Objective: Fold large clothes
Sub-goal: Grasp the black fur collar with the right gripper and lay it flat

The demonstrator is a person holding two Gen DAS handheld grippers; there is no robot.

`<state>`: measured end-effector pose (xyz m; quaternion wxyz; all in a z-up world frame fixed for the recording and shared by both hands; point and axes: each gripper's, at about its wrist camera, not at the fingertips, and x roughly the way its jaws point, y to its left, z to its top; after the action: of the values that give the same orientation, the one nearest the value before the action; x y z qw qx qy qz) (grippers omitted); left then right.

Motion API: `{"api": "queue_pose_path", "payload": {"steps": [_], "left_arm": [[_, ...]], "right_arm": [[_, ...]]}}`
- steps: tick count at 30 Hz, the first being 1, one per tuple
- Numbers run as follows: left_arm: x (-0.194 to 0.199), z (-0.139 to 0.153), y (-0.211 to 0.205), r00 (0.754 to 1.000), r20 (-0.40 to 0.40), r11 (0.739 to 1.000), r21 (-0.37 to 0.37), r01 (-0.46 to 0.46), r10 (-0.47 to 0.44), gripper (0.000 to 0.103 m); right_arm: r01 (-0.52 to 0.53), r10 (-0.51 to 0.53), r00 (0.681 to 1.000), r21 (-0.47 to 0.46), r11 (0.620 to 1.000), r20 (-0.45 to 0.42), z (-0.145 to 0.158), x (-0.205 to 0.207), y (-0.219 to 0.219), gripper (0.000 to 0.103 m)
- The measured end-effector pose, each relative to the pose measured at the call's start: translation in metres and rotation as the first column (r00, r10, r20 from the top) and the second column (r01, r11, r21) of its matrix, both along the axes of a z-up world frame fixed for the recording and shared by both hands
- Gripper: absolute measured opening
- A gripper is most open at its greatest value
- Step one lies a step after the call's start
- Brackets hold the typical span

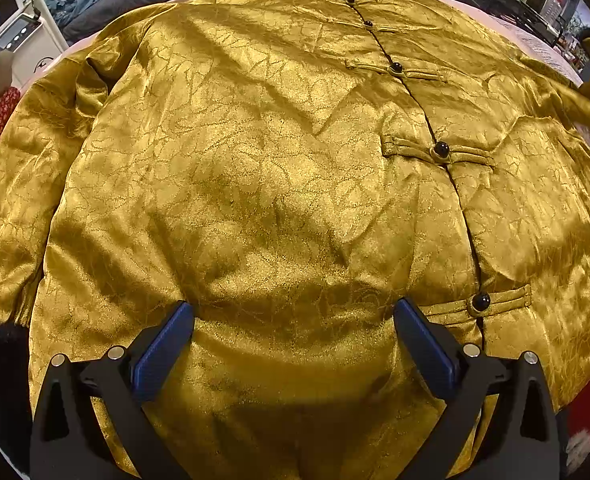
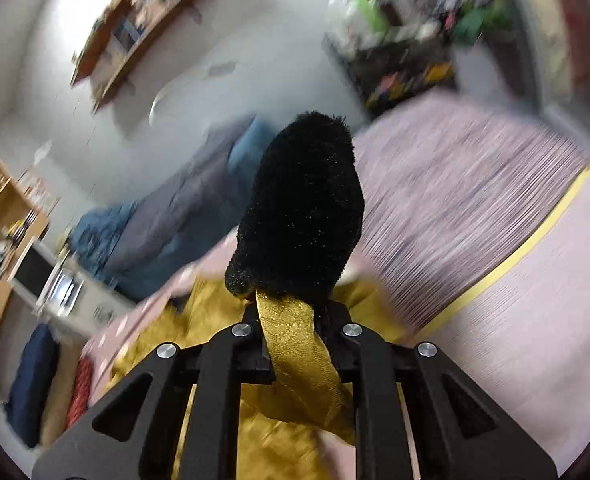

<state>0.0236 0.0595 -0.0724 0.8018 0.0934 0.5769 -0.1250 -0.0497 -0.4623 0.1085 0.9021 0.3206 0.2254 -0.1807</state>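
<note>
Right gripper (image 2: 291,316) clamps the gold jacket's (image 1: 255,184) black-cuffed sleeve (image 2: 295,352) while the left gripper (image 1: 294,320) gapes empty above the hem; slick satin may slip off the bed (image 2: 495,208) edge.

the right gripper (image 2: 291,312) is clamped on a gold sleeve (image 2: 299,356) whose black fuzzy cuff (image 2: 307,208) stands up past the tips; the rest of the gold jacket (image 2: 215,320) lies bunched below on a pink bed (image 2: 515,300); behind, blurred, a grey-blue duvet (image 2: 167,220) and wall shelves (image 2: 143,28)
</note>
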Motion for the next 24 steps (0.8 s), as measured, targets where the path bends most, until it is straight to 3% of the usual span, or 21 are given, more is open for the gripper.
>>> {"api": "queue_pose_path", "payload": {"steps": [4, 7, 10, 12, 14, 15, 16, 17, 19, 22, 23, 24], "left_arm": [[0.000, 0.000, 0.000, 1.000, 0.002, 1.000, 0.001, -0.003, 0.003, 0.098], [-0.001, 0.001, 0.000, 1.000, 0.004, 1.000, 0.003, -0.003, 0.003, 0.098], [-0.001, 0.001, 0.000, 1.000, 0.004, 1.000, 0.004, -0.003, 0.003, 0.098], [-0.001, 0.001, 0.000, 1.000, 0.004, 1.000, 0.004, -0.003, 0.003, 0.098], [0.000, 0.001, 0.000, 1.000, 0.005, 1.000, 0.005, -0.004, 0.004, 0.098], [-0.001, 0.001, 0.000, 1.000, 0.006, 1.000, 0.005, -0.004, 0.004, 0.098], [-0.001, 0.001, 0.000, 1.000, 0.008, 1.000, 0.005, -0.006, 0.006, 0.098], [-0.001, 0.001, 0.000, 1.000, 0.010, 1.000, 0.006, -0.007, 0.007, 0.098], [-0.001, 0.000, 0.000, 1.000, 0.013, 1.000, 0.008, -0.008, 0.008, 0.098], [-0.002, 0.000, 0.000, 1.000, 0.018, 1.000, 0.006, -0.012, 0.012, 0.098], [-0.002, 0.000, 0.000, 1.000, 0.021, 1.000, 0.006, -0.012, 0.012, 0.098], [-0.002, 0.000, 0.000, 1.000, 0.023, 1.000, 0.005, -0.011, 0.011, 0.098]], "right_arm": [[0.260, -0.260, 0.965, 0.012, 0.966, 0.024, 0.005, -0.052, -0.042, 0.014], [0.375, -0.372, 0.926, 0.045, 0.926, -0.060, -0.029, -0.075, -0.062, 0.016], [0.424, -0.391, 0.901, 0.196, 0.884, -0.187, -0.090, -0.095, -0.071, 0.025], [0.438, -0.401, 0.899, 0.320, 0.840, -0.179, -0.122, -0.112, -0.074, 0.032], [0.415, -0.411, 0.907, 0.358, 0.837, -0.090, -0.130, -0.125, -0.069, 0.033], [0.412, -0.409, 0.909, 0.341, 0.845, -0.085, -0.129, -0.126, -0.066, 0.037], [0.409, -0.408, 0.910, 0.330, 0.851, -0.077, -0.128, -0.126, -0.063, 0.042], [0.405, -0.410, 0.910, 0.334, 0.851, -0.059, -0.126, -0.127, -0.060, 0.055], [0.414, -0.428, 0.903, 0.362, 0.835, -0.045, -0.124, -0.129, -0.058, 0.062], [0.419, -0.438, 0.898, 0.389, 0.820, -0.045, -0.125, -0.133, -0.064, 0.062], [0.427, -0.440, 0.896, 0.379, 0.821, -0.055, -0.122, -0.131, -0.065, 0.056], [0.433, -0.439, 0.896, 0.356, 0.828, -0.068, -0.119, -0.123, -0.068, 0.043]]}}
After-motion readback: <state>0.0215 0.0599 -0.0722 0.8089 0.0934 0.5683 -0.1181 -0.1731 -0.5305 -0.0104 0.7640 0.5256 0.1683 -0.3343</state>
